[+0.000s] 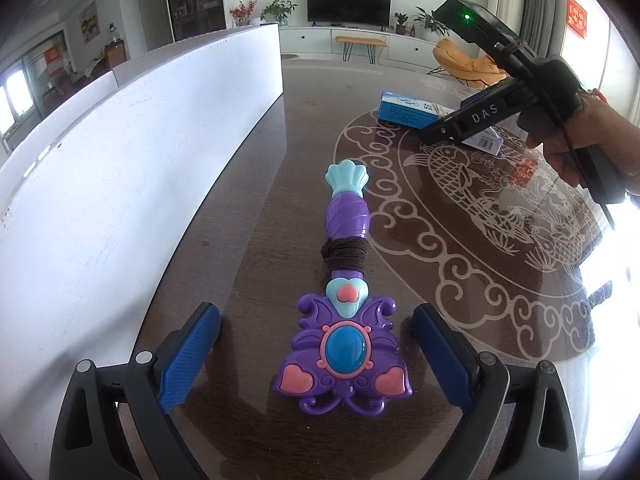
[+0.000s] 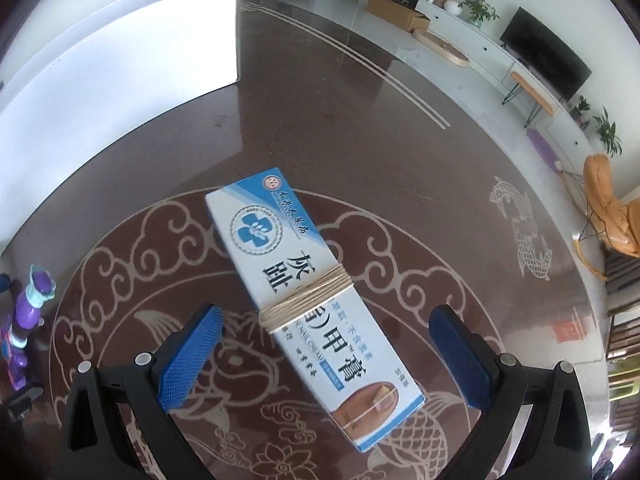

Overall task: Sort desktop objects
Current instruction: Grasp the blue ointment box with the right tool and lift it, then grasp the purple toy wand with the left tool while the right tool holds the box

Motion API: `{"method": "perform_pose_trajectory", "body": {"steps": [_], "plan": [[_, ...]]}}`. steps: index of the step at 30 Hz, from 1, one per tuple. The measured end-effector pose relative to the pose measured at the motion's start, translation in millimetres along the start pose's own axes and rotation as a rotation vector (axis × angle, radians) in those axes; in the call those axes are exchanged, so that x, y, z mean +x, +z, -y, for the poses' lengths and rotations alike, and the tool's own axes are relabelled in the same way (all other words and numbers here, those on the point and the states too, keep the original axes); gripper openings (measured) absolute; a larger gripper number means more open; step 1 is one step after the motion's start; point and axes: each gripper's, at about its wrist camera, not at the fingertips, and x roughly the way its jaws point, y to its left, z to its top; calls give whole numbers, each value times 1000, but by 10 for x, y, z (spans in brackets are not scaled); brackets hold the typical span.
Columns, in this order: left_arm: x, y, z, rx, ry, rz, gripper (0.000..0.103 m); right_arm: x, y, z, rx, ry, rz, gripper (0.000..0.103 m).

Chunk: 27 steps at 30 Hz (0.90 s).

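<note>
A purple toy wand (image 1: 344,320) with a butterfly head, blue gem and brown string round its handle lies on the dark table. My left gripper (image 1: 316,356) is open, its blue pads either side of the butterfly head. A blue and white cream box (image 2: 308,300) bound with tan string lies on the table's fish pattern. My right gripper (image 2: 324,356) is open around the box's near half. The box (image 1: 408,110) and right gripper (image 1: 460,128) also show in the left wrist view. The wand (image 2: 24,320) shows at the right wrist view's left edge.
A tall white panel (image 1: 140,152) stands along the table's left side and also shows in the right wrist view (image 2: 120,80). The table (image 1: 480,240) carries a pale fish and cloud pattern. A small red item (image 1: 525,170) lies near the right hand.
</note>
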Motion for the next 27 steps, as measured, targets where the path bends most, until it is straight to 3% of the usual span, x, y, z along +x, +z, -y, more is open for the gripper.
{"method": "perform_pose_trajectory", "body": {"steps": [1, 3, 7, 8, 12, 19, 21, 23, 25, 27], "plan": [[3, 5, 3, 0, -5, -1, 99, 38, 6, 68, 53, 53, -2, 102], [18, 16, 15, 4, -8, -3, 100, 42, 7, 166, 119, 96, 14, 92], [25, 13, 18, 4, -9, -4, 101, -114, -143, 174, 152, 117, 59, 46], [25, 14, 18, 4, -9, -4, 101, -161, -213, 170, 166, 136, 60, 45], [24, 0, 20, 3, -7, -4, 101, -375, -665, -39, 171, 100, 69, 45], [31, -6, 17, 4, -7, -4, 101, -992, -2058, -360, 310, -6, 155, 46], [31, -6, 17, 4, -6, -4, 101, -1114, -2365, -480, 323, -28, 184, 50], [32, -7, 18, 4, -6, -5, 102, -1175, -2558, -537, 337, -39, 194, 89], [38, -18, 20, 5, -4, -5, 102, -1159, -2665, -570, 350, -53, 192, 100], [36, -32, 18, 5, -3, -5, 103, -1167, -2736, -565, 369, -61, 199, 100]]}}
